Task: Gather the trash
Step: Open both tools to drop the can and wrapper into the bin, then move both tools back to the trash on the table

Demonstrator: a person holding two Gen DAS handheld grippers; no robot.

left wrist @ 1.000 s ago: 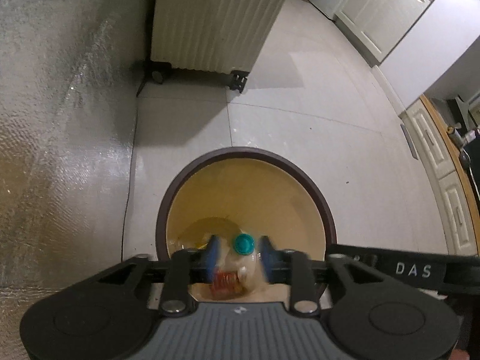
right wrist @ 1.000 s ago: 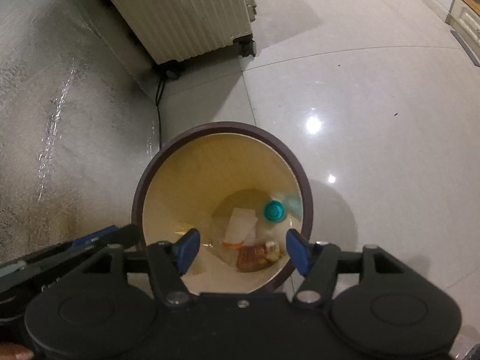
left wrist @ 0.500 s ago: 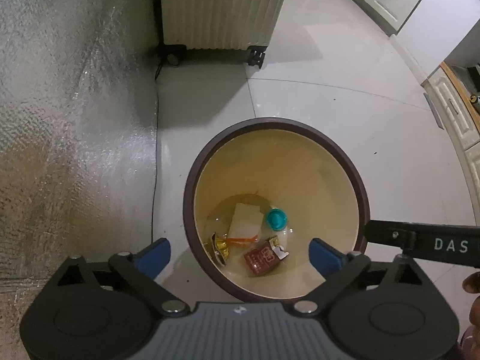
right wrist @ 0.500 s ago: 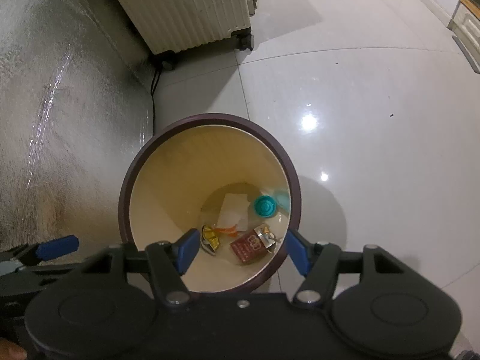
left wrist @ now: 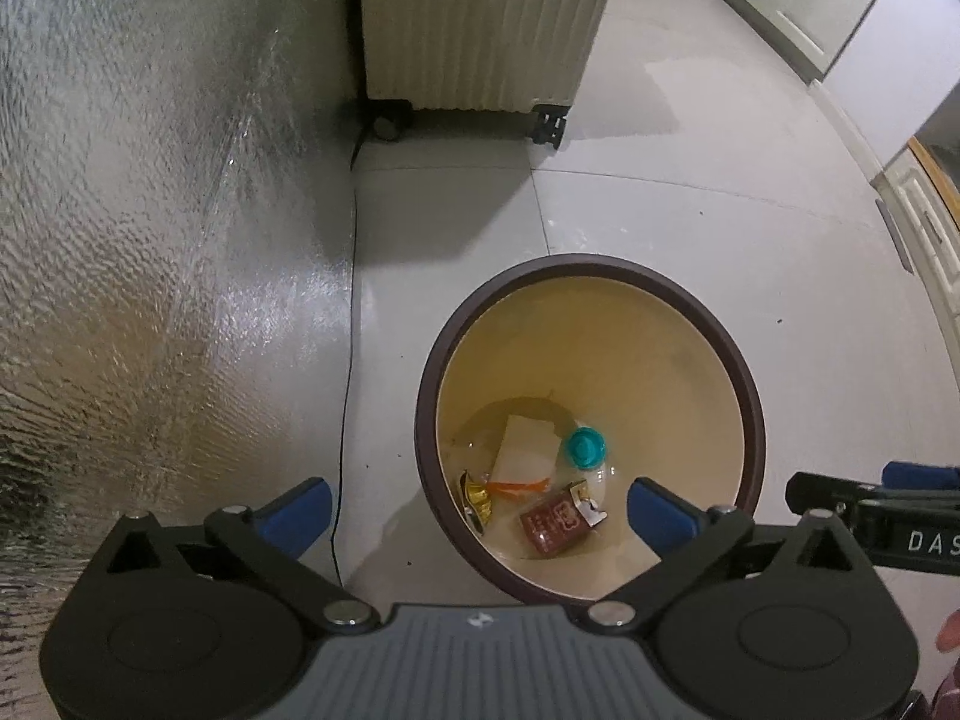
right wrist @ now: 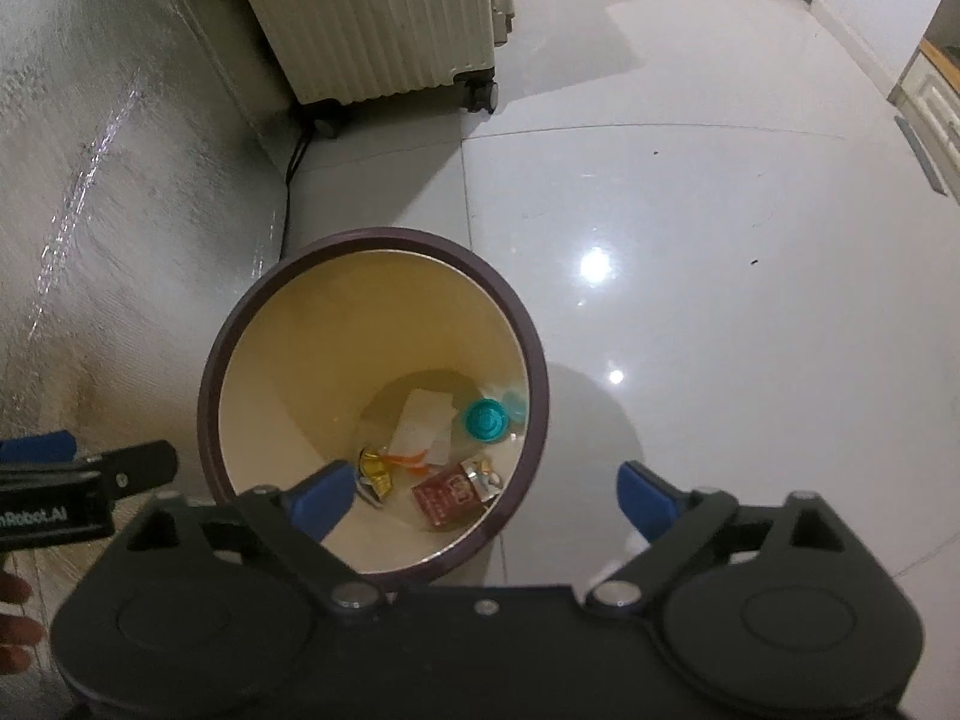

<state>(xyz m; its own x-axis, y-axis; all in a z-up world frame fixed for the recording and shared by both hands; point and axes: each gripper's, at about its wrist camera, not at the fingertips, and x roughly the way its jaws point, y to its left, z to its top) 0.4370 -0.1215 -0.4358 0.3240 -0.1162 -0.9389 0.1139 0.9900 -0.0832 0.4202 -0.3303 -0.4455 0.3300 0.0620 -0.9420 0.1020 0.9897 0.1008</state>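
Note:
A round bin with a brown rim (left wrist: 591, 261) (right wrist: 384, 234) and a cream inside stands on the tiled floor below both grippers. At its bottom lie a clear bottle with a teal cap (left wrist: 585, 447) (right wrist: 485, 420), a red packet (left wrist: 555, 525) (right wrist: 450, 495), a white paper (left wrist: 525, 450) (right wrist: 423, 423) and a gold wrapper (left wrist: 477, 495) (right wrist: 375, 468). My left gripper (left wrist: 480, 513) hangs over the bin's left edge, its jaws opening with nothing held between them. My right gripper (right wrist: 486, 498) hangs over the bin's right edge, its jaws also opening and holding nothing.
A white ribbed heater on castors (left wrist: 480, 24) (right wrist: 384, 18) stands behind the bin. A silvery textured wall (left wrist: 150, 240) runs along the left, with a black cable (left wrist: 345, 360) at its foot. White cabinets (left wrist: 912, 210) line the far right. Glossy floor tiles (right wrist: 720, 300) spread to the right.
The left jaws were closed around the teal-capped bottle above the bin; they have spread wide and the bottle now lies in the bin. The right jaws widened in the last half second.

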